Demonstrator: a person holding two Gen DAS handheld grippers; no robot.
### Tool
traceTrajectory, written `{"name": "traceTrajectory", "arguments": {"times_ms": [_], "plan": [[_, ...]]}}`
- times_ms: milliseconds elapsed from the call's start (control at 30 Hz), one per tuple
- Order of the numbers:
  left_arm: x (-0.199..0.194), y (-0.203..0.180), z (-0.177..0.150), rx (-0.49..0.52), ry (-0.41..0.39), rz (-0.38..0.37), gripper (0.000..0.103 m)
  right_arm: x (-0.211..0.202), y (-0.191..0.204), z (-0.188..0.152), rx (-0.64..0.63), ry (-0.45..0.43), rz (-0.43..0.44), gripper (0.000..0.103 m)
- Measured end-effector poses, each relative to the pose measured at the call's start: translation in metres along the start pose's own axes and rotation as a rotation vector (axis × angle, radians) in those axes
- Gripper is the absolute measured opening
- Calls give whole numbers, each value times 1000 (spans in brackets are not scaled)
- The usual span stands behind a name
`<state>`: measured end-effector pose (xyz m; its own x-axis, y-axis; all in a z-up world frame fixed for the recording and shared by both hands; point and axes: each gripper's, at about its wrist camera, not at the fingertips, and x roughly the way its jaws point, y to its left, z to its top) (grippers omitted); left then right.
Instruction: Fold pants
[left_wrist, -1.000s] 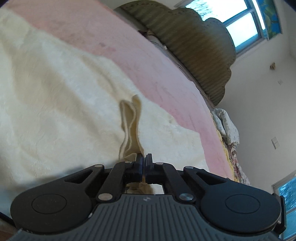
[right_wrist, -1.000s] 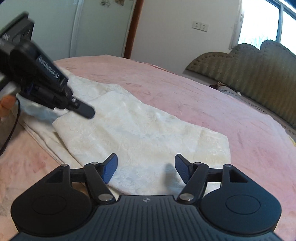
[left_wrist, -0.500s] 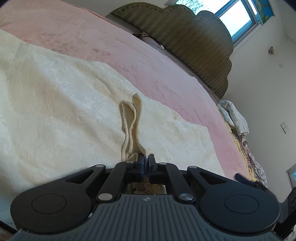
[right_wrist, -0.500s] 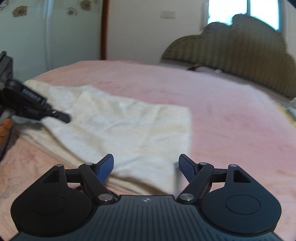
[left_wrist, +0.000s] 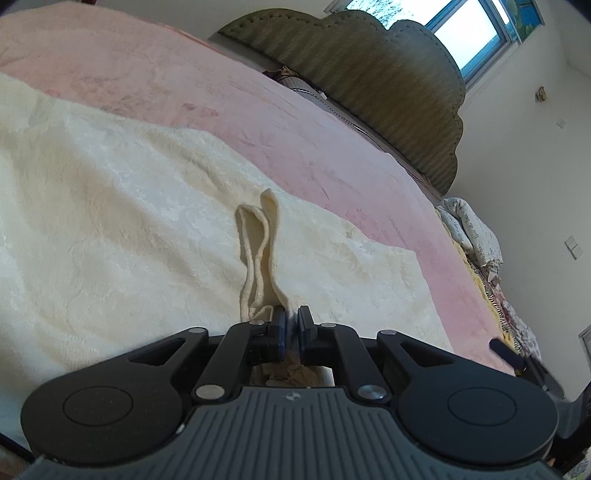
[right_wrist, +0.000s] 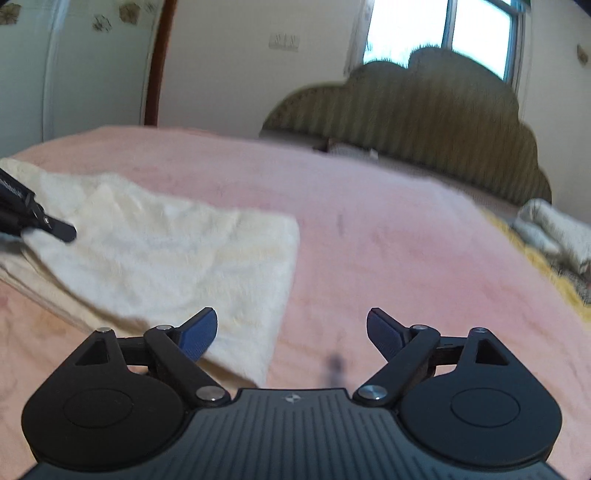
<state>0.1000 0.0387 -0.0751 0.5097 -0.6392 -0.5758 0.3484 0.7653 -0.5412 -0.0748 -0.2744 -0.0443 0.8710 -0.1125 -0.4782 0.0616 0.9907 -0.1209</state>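
Cream pants (left_wrist: 122, 206) lie spread on a pink bed (left_wrist: 229, 96). My left gripper (left_wrist: 291, 325) is shut on a pinched fold of the pants' edge, which stands up as a narrow ridge (left_wrist: 258, 254) ahead of the fingers. In the right wrist view the pants (right_wrist: 166, 258) lie to the left, their end edge near the left fingertip (right_wrist: 199, 332). My right gripper (right_wrist: 291, 332) is open and empty, low over the bed beside that edge. The left gripper's tip (right_wrist: 55, 230) shows at the far left, on the pants.
An olive scalloped headboard (right_wrist: 424, 122) stands at the far end of the bed under a window. Bundled bedding (right_wrist: 557, 236) lies at the bed's right side. A white wardrobe (right_wrist: 70, 74) and a brown door frame stand at the left. The right gripper's tip (left_wrist: 508, 356) shows at the right edge of the left wrist view.
My right gripper has swung right, from over the pants to beside their end edge, staying open. My left gripper keeps its hold on the fold and has tilted slightly.
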Motion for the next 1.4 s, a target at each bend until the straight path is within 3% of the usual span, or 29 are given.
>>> {"name": "traceTrajectory", "arguments": {"times_ms": [100, 133, 267, 367, 467, 533, 600, 767, 867, 967, 1067, 1133, 1300, 1400], "plan": [[-6, -18, 4, 91, -26, 39, 21, 0, 12, 14, -26, -58, 63, 89], [-8, -24, 7, 122, -42, 54, 27, 4, 17, 18, -29, -67, 90, 89], [-14, -45, 23, 235, -132, 113, 67, 23, 35, 38, -46, -92, 191, 90], [-3, -55, 36, 292, -143, 125, 70, 44, 49, 51, -92, -60, 236, 103], [24, -55, 44, 318, -78, 172, 70, 79, 58, 48, -93, 66, 261, 103], [45, -49, 44, 341, -39, 243, 69, 98, 54, 37, -46, 138, 302, 103], [59, -41, 41, 367, -32, 322, 71, 100, 42, 31, 41, 133, 346, 103], [36, -51, 33, 399, -112, 325, 73, 83, 38, 34, 59, 114, 297, 103], [23, -62, 30, 387, -122, 264, 87, 81, 34, 35, 109, 116, 342, 103], [31, -68, 27, 377, -70, 184, 93, 94, 39, 33, 103, 147, 323, 103], [53, -70, 19, 414, -13, 258, 93, 96, 43, 32, 89, 125, 313, 103], [56, -71, 13, 445, -19, 314, 92, 94, 41, 33, 109, 125, 305, 103], [38, -74, 15, 436, -107, 299, 95, 79, 39, 45, 112, 134, 231, 103], [43, -71, 23, 417, -91, 319, 95, 81, 34, 62, 50, 113, 173, 103]]}}
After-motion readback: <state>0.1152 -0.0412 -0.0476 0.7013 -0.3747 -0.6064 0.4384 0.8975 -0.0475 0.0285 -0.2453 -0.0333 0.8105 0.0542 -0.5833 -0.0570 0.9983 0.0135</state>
